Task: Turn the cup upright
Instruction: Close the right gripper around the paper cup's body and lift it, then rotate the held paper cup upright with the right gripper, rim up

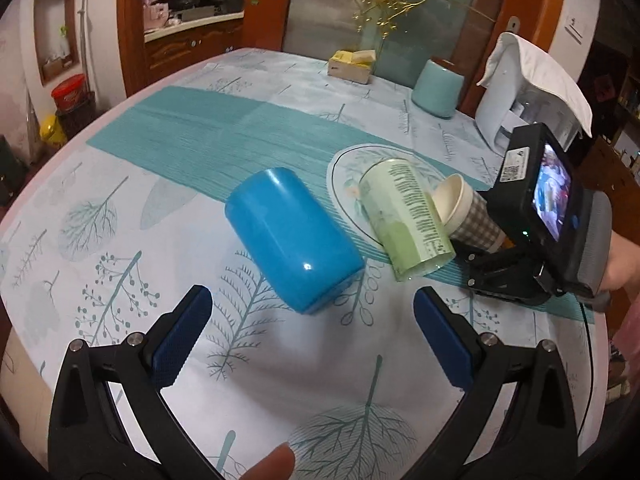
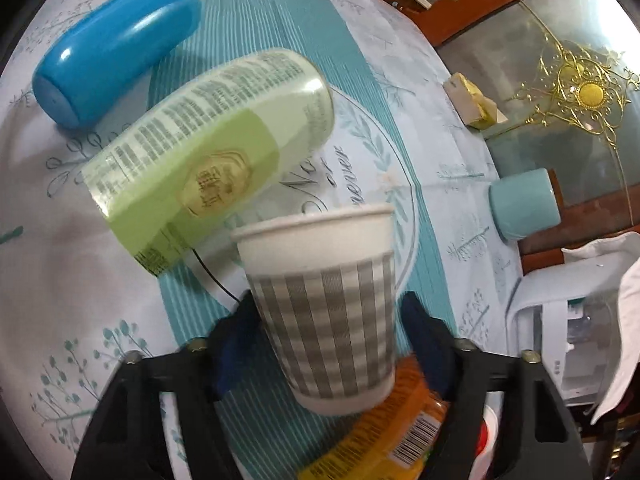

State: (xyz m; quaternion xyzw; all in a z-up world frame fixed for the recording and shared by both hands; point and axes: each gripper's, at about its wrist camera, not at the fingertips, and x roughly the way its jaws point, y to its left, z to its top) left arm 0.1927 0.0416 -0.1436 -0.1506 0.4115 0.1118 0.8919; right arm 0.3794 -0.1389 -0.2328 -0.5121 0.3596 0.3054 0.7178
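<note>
A paper cup with grey checks (image 2: 328, 312) sits between the fingers of my right gripper (image 2: 328, 344), which is shut on it; the cup's white rim points up and away. In the left wrist view the same cup (image 1: 472, 216) is tilted, its mouth towards a green cup (image 1: 404, 220) lying on its side. A blue cup (image 1: 292, 240) lies on its side just ahead of my left gripper (image 1: 312, 336), which is open and empty above the tablecloth. The green cup (image 2: 208, 156) and blue cup (image 2: 116, 44) also show in the right wrist view.
An orange-labelled container (image 2: 392, 432) lies under the right gripper. A light-blue mug (image 1: 438, 88), a yellow tissue box (image 1: 352, 64) and a white appliance with a cloth (image 1: 528, 92) stand at the far side of the table (image 1: 120, 264). Wooden cabinets stand behind.
</note>
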